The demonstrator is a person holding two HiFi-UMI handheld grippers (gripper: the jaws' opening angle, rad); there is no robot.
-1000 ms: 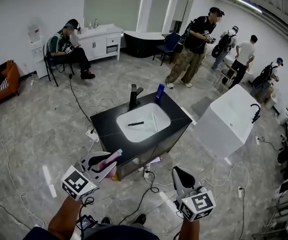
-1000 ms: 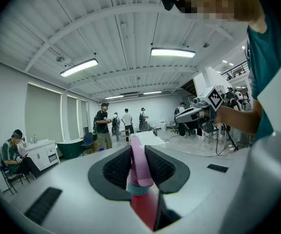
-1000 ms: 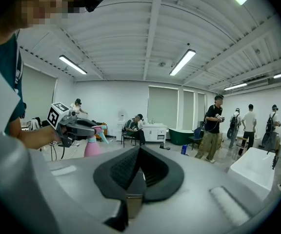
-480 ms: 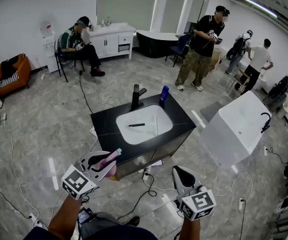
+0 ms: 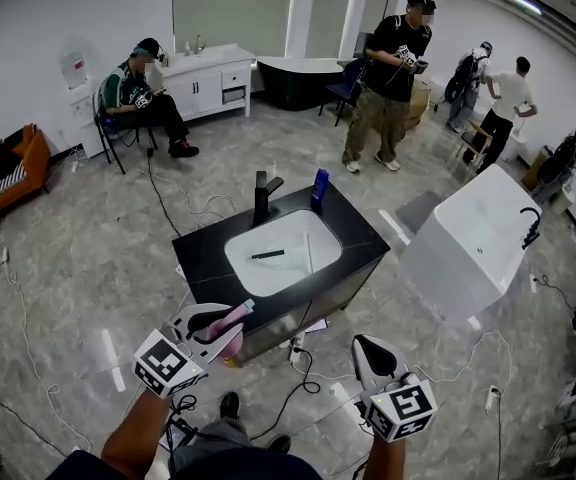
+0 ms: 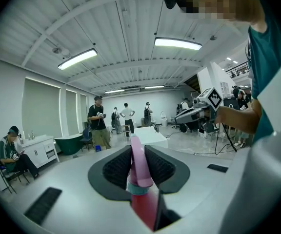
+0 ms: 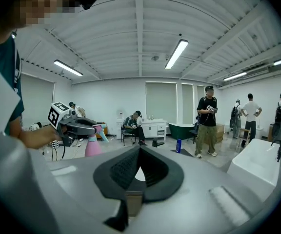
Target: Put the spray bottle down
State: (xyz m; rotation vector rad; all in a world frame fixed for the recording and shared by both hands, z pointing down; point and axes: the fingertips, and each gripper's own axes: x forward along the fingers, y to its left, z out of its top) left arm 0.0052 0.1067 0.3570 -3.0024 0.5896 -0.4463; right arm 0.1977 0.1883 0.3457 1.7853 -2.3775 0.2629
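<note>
Left of the person's body, the left gripper [image 5: 218, 320] has its 2 jaws partly apart and clamped on the spray bottle [image 5: 230, 320]. In the left gripper view, the bottle's pink head runs forward between the 2 ribbed pads [image 6: 115, 168], both of which press on it. A teal collar sits at the near end of the head. The pink body hangs below the jaws, so the bottle is carried in the air above the grey floor [image 5: 88, 268], touching no surface.

Ahead of both grippers and well apart from them stands a black counter [image 5: 206, 256] with a white sink [image 5: 318, 230] set into it. On the counter's far side a dark faucet [image 5: 263, 196] stands upright, with a blue bottle [image 5: 320, 184] just to the right of it.

To the right of the left gripper, and at about the same height, is the right gripper [image 5: 364, 346]. In the right gripper view its 2 jaws meet at the tips and nothing is held between them. Farther right and ahead of it stands a white bathtub [image 5: 473, 243].
</note>
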